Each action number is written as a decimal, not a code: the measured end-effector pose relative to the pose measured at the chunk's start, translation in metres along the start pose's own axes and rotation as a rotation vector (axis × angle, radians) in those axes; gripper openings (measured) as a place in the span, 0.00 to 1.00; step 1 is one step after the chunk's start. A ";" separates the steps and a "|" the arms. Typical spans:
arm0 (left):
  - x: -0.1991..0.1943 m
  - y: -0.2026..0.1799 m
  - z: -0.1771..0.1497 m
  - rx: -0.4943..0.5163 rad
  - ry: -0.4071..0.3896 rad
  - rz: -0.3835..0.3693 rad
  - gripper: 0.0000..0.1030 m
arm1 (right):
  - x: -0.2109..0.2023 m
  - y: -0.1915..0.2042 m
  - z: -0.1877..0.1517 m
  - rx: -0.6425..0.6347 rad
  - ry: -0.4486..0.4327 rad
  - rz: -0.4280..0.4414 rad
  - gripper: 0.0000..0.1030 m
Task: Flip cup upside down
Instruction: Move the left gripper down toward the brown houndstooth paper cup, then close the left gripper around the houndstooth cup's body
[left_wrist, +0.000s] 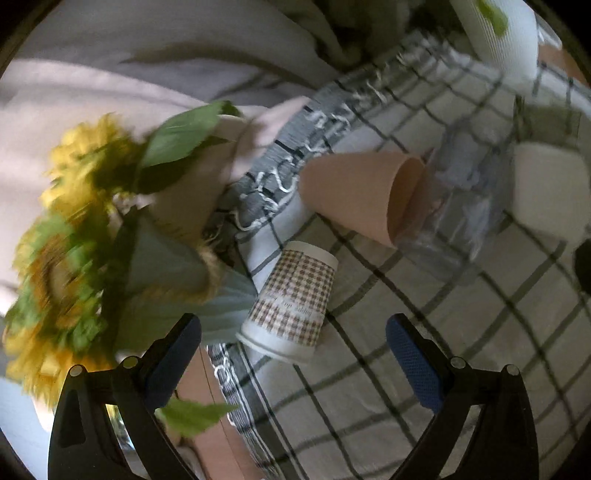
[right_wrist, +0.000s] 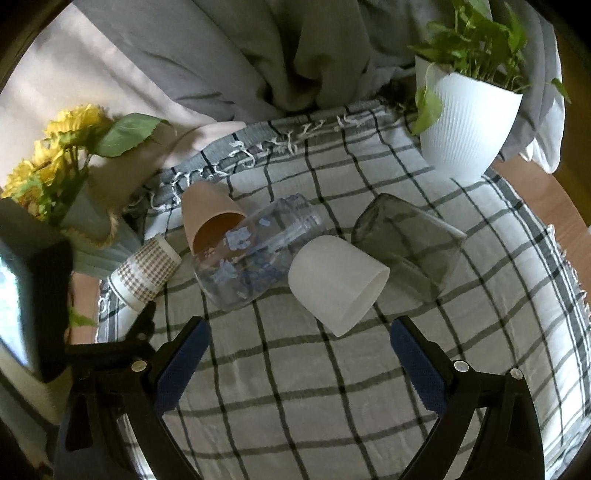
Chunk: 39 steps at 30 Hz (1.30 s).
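5 cups lie on their sides on the checked cloth (right_wrist: 295, 369) covering the counter: 1 paper cup (left_wrist: 291, 302) with a houndstooth print, 1 pink cup (right_wrist: 210, 218), 1 clear glass (right_wrist: 255, 254) with blue flecks, 1 white cup (right_wrist: 336, 284) and 1 smoky glass (right_wrist: 406, 243). All 5 show no contents. 1 white pot (right_wrist: 465, 133) holds a green plant; 1 vase (right_wrist: 85, 225) holds sunflowers. The left claw (left_wrist: 293, 363) is spread apart, gripping nothing, just short of the paper cup. The right claw (right_wrist: 299, 363) is spread apart, gripping nothing, near the white cup.
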<state>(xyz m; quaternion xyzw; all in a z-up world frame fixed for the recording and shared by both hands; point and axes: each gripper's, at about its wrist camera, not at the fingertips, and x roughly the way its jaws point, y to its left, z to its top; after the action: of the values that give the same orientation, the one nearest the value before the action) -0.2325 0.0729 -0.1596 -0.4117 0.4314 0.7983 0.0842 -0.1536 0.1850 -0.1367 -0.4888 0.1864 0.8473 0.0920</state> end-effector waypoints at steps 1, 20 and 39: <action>0.007 -0.002 0.002 0.024 0.007 0.015 1.00 | 0.002 0.000 0.001 0.004 0.004 -0.001 0.96; 0.084 -0.021 0.014 0.254 0.148 0.049 0.90 | 0.015 -0.003 0.012 0.113 0.024 0.004 0.96; 0.090 -0.006 0.018 0.198 0.171 0.003 0.58 | 0.014 0.005 0.021 0.150 -0.002 0.003 0.96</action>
<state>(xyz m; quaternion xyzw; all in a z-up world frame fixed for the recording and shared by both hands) -0.2985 0.0707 -0.2239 -0.4674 0.5141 0.7140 0.0861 -0.1792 0.1889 -0.1382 -0.4792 0.2502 0.8316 0.1272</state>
